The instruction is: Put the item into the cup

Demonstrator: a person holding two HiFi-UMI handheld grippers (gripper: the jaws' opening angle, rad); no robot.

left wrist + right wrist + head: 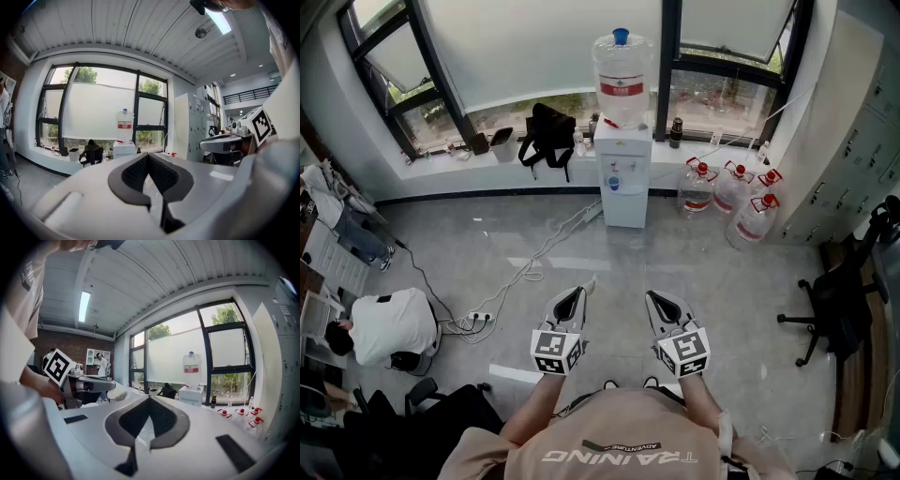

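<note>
tools hover side by side over the floor (741, 291), left tool (577, 293) and right tool (655, 297) each pressed together, empty.

Your hands are hidden under the left gripper (577, 293) and right gripper (656, 298); the bottom edge at 6 o'clock cuts off your shirt (619, 455). At 8 o'clock the seated person (386, 323) shows only a back. The water jug label (622, 89) is too small to read. In the right gripper view, the figure (100, 365) at 9 o'clock is too tiny to make out.
</note>
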